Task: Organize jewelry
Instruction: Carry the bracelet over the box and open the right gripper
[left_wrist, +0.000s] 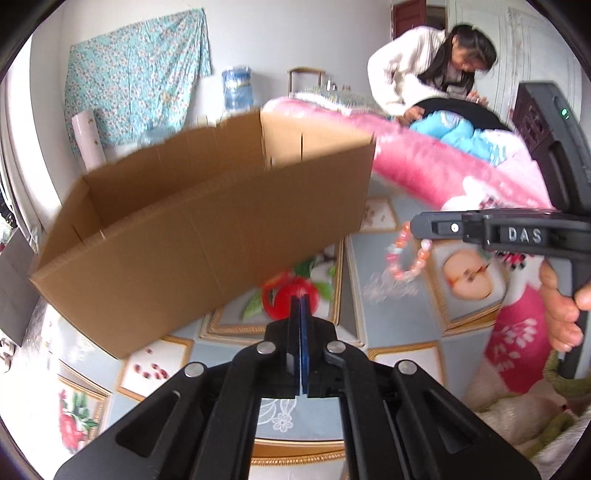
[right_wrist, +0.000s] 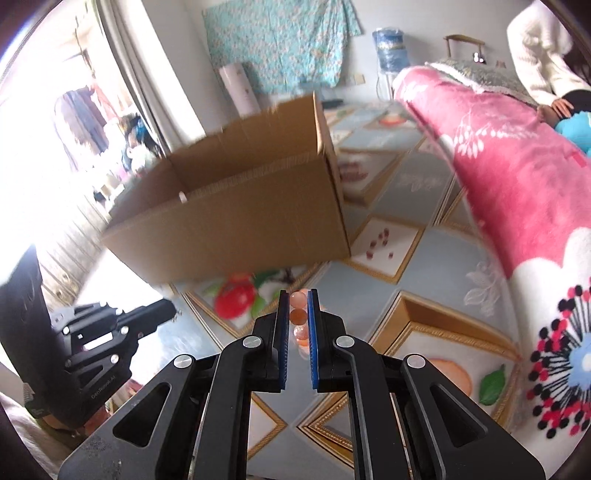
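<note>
An open brown cardboard box (left_wrist: 207, 221) stands on the patterned floor; it also shows in the right wrist view (right_wrist: 243, 214). My right gripper (right_wrist: 298, 299) is shut on a pink and orange bead bracelet (right_wrist: 298, 317), held above the floor, near the box's front right corner. In the left wrist view the bracelet (left_wrist: 408, 258) hangs from the right gripper (left_wrist: 417, 227), right of the box. My left gripper (left_wrist: 302, 301) is shut and empty, in front of the box; it also appears in the right wrist view (right_wrist: 168, 308).
A bed with a pink floral blanket (right_wrist: 517, 155) runs along the right. A person in a white sweater (left_wrist: 417, 70) leans over it. A pale roll (right_wrist: 240, 88) and a water jug (right_wrist: 388, 48) stand by the far wall.
</note>
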